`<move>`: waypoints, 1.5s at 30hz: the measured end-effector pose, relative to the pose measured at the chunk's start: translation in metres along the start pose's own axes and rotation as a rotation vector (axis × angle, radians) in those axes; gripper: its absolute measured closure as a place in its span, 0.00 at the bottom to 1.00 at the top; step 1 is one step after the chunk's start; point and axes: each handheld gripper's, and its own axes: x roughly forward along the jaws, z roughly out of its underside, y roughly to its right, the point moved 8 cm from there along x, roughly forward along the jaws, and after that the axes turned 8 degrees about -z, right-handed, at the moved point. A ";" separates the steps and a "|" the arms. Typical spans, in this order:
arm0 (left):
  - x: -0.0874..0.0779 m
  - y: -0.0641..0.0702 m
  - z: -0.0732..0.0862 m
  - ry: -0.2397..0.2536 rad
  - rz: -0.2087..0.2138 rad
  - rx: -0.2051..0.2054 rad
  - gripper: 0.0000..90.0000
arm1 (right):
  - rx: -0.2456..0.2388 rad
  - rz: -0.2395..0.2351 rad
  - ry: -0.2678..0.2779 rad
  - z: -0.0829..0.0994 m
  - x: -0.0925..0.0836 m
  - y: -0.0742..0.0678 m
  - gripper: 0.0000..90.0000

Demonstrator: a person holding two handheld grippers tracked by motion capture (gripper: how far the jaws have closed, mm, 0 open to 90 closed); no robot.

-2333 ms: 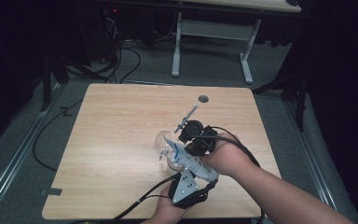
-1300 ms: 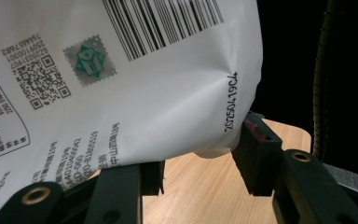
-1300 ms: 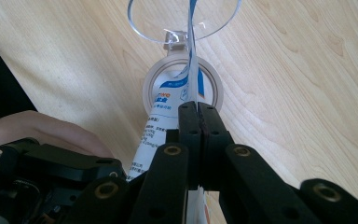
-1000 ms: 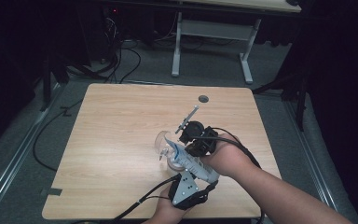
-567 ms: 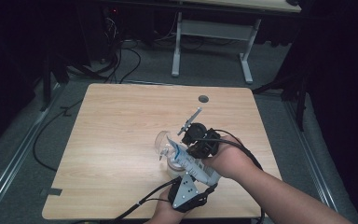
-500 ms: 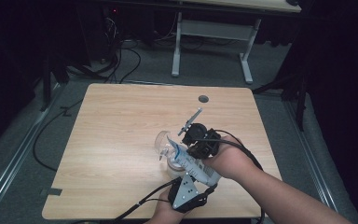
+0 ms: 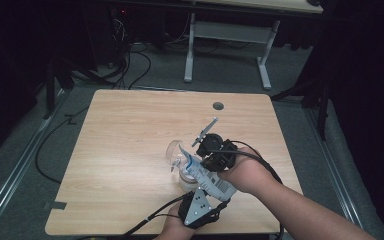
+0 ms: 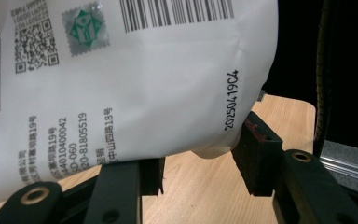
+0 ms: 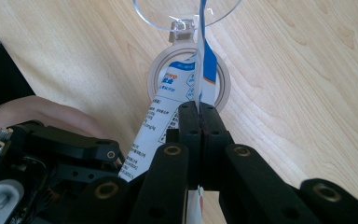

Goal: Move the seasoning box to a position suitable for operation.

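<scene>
A white pouch with blue print and a barcode is tilted over a clear jar near the table's front middle. The jar's clear flip lid stands open. In the right gripper view the pouch's upper end points into the jar's round rim, below the lid. My right gripper is shut on the pouch's thin edge, and in the high view it sits right of the jar. My left gripper clamps the pouch's bulging bottom and, seen from above, comes in from the front edge.
The wooden table has a small round hole near its far edge. Black cables trail from both grippers off the front edge. A white-legged desk and floor cables lie beyond the table.
My left hand has drifted slightly toward the table's near edge with the pouch's bottom. The right gripper and the jar have stayed put.
</scene>
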 end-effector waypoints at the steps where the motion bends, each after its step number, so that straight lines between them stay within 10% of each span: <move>1: 0.000 0.000 0.001 -0.002 0.000 0.001 0.64 | 0.000 0.000 0.000 0.000 0.000 0.000 1.00; 45: 0.000 0.000 0.015 -0.030 -0.008 0.007 0.64 | 0.011 -0.010 0.009 0.008 0.001 0.000 1.00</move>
